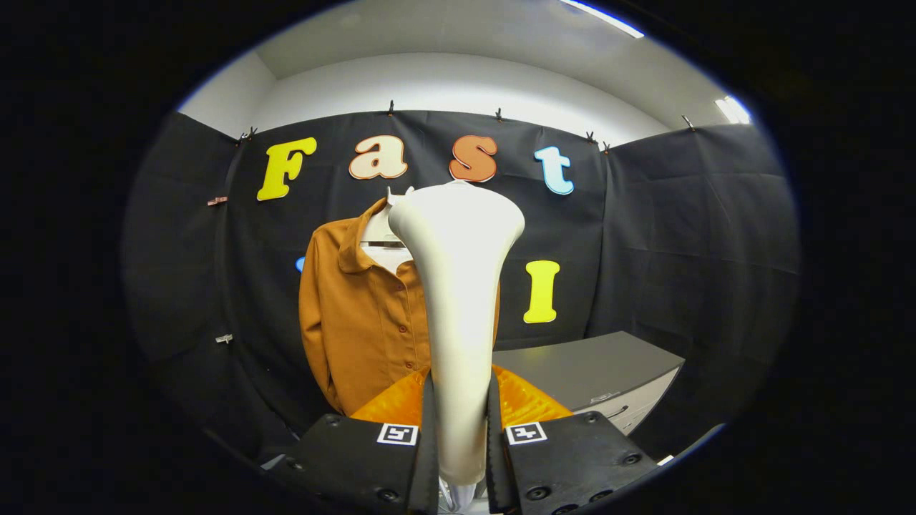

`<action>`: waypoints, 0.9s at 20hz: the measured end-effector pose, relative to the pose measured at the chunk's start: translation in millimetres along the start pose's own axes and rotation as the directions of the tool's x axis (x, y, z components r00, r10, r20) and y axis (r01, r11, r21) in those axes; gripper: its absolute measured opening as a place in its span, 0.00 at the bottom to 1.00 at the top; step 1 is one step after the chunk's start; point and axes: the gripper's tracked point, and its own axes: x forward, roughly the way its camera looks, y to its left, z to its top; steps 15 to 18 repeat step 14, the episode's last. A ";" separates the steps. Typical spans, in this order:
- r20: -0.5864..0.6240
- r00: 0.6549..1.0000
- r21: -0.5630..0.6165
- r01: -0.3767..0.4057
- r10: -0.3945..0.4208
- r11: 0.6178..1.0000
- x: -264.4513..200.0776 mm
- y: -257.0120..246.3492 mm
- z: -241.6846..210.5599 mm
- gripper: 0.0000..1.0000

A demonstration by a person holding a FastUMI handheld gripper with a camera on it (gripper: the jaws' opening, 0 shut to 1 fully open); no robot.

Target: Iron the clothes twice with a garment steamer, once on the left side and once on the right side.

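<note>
A cream-white garment steamer [458, 286] stands upright between my fingers, its wide head at the top, covering the middle of the shirt. My gripper [459, 422] is shut on the steamer's handle, both fingers pressing its sides. Beyond it hangs a brown button-up shirt [358, 315] on a hanger against the booth's black wall. The shirt's left half and collar show; most of its right half is hidden behind the steamer. The steamer's head is held apart from the shirt, nearer to me.
A grey cabinet [594, 372] with a drawer stands to the right of the shirt, low down. Black cloth walls close the booth at the back and on both sides.
</note>
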 end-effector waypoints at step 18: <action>-0.017 0.999 -0.005 -0.051 0.051 0.999 -14.6 27.7 -11.9 0.30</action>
